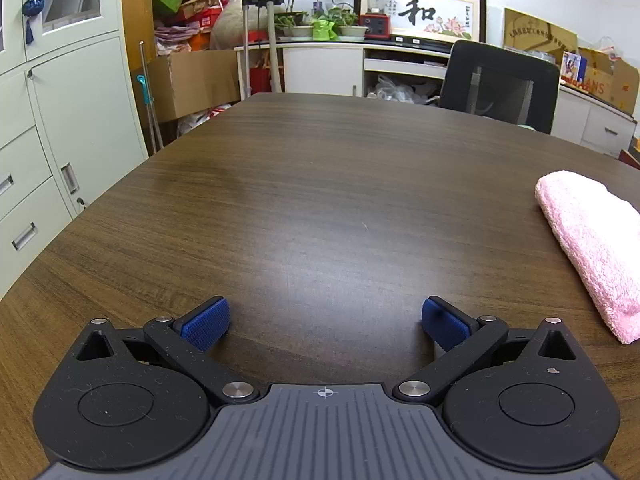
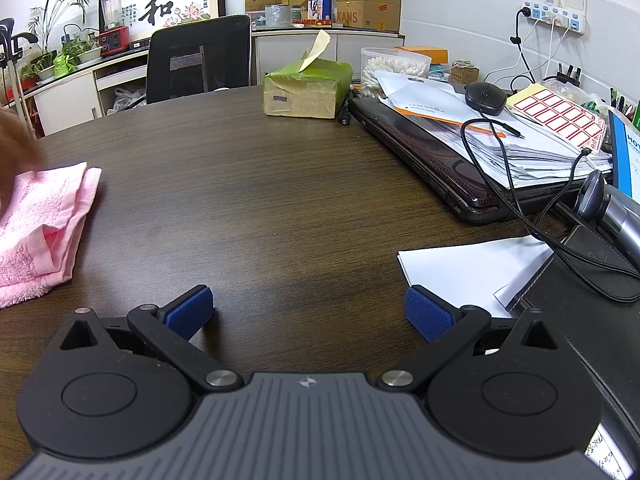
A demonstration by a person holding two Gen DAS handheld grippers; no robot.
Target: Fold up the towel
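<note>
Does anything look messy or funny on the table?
The pink towel is folded unevenly: its layers don't line up and a fringed edge sticks out underneath. A black cable trails over the stacked papers on the laptop. Nothing looks spilled or broken.

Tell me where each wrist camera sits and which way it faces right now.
Left wrist: on the left gripper, low over the table, facing the cabinets; jaws open, pink towel to its right.
Right wrist: on the right gripper, facing the tissue box and laptop; jaws open, towel to its left.
Shared: towel, table, black chair, framed calligraphy.
</note>
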